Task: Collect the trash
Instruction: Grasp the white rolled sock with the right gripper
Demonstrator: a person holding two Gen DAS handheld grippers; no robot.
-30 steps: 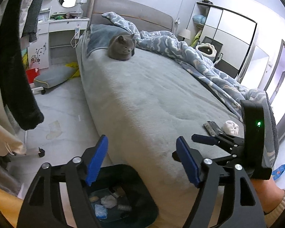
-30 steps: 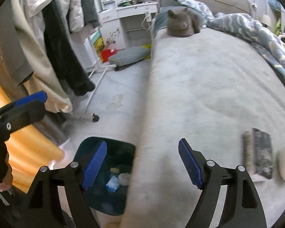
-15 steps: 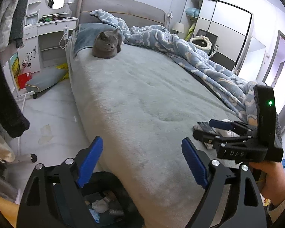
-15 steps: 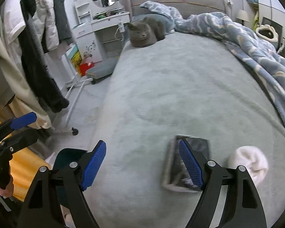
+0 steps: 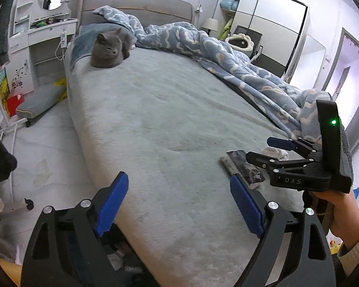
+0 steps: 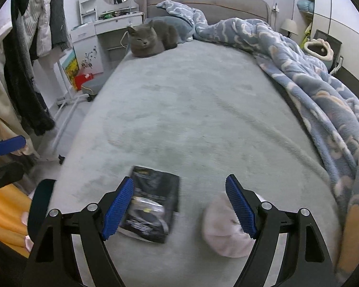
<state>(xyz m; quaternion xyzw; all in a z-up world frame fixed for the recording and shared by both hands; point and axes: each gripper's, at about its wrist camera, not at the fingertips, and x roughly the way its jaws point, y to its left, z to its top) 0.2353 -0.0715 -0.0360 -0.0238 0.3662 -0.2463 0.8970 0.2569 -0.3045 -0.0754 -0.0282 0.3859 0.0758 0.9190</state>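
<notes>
A black glossy packet (image 6: pixel 153 205) lies flat on the grey bed (image 6: pixel 191 119) near its foot, with a crumpled white tissue wad (image 6: pixel 223 236) just to its right. My right gripper (image 6: pixel 179 181) hovers open above both, its left pad over the packet and its right pad over the wad, and nothing is held. In the left wrist view the same right gripper (image 5: pixel 260 148) hangs over the packet (image 5: pixel 237 165). My left gripper (image 5: pixel 178 179) is open and empty over the bed's left edge. A dark bin (image 5: pixel 122 258) holding scraps sits below it on the floor.
A grey cat (image 6: pixel 150 39) rests at the head of the bed. A blue patterned blanket (image 6: pixel 311 79) is piled along the right side. Hanging clothes on a wheeled rack (image 6: pixel 24 59) crowd the left, beside a white dresser (image 6: pixel 103 31). A hand (image 5: pixel 337 205) holds the right gripper.
Both grippers swung right, away from the bin and over the bed. The packet and wad came between the right gripper's fingers. The left jaws widened a little.
</notes>
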